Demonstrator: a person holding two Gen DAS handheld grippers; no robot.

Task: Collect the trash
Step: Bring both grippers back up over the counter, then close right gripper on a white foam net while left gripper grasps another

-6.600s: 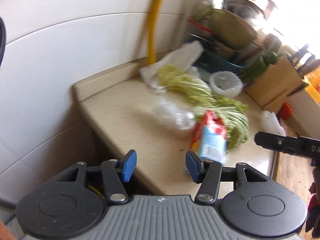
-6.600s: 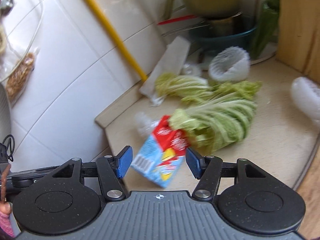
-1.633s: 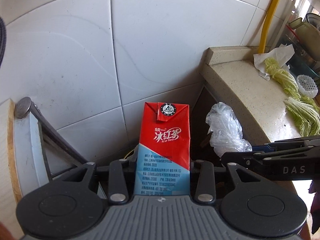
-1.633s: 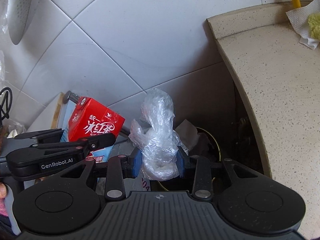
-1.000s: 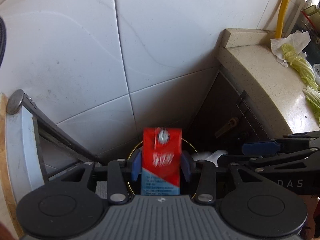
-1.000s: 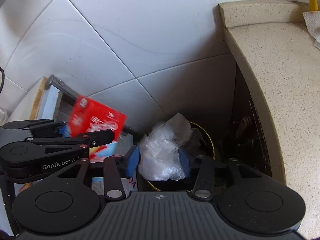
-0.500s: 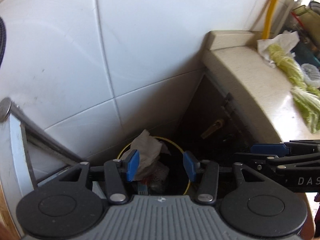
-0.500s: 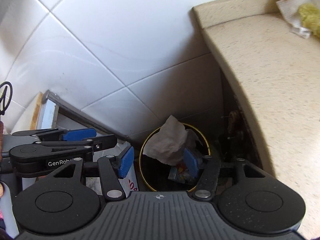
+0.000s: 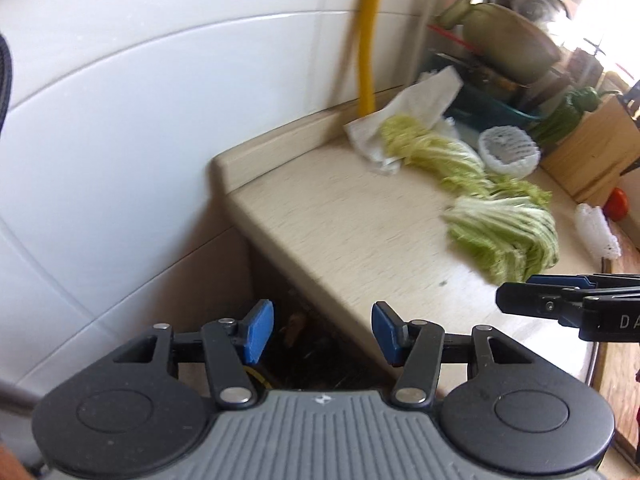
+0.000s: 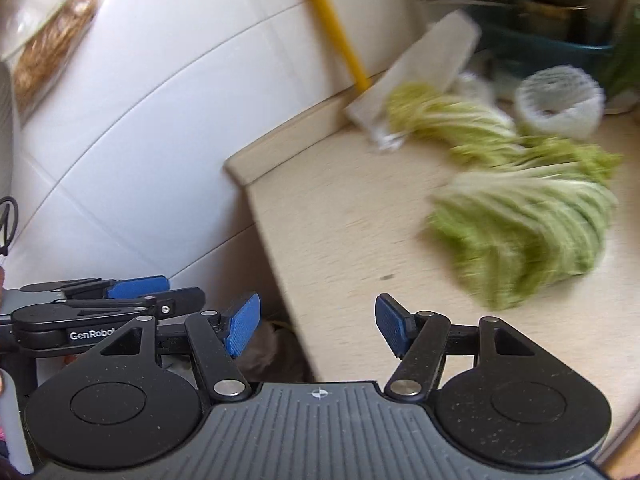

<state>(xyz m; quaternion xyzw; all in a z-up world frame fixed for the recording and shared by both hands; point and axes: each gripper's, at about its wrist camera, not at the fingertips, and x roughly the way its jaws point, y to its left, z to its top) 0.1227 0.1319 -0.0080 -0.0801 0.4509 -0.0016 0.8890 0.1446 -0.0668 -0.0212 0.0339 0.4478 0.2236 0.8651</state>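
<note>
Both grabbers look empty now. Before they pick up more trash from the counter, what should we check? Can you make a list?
1. Left gripper open and empty: ok.
2. Right gripper open and empty: ok.
3. Trash left on the counter: the crumpled paper towel and two white foam nets are there: ok.
4. Picture sharp enough to aim: not ok, both views are blurred.
5. Whether the cabbage leaves count as trash: cannot tell.
</note>
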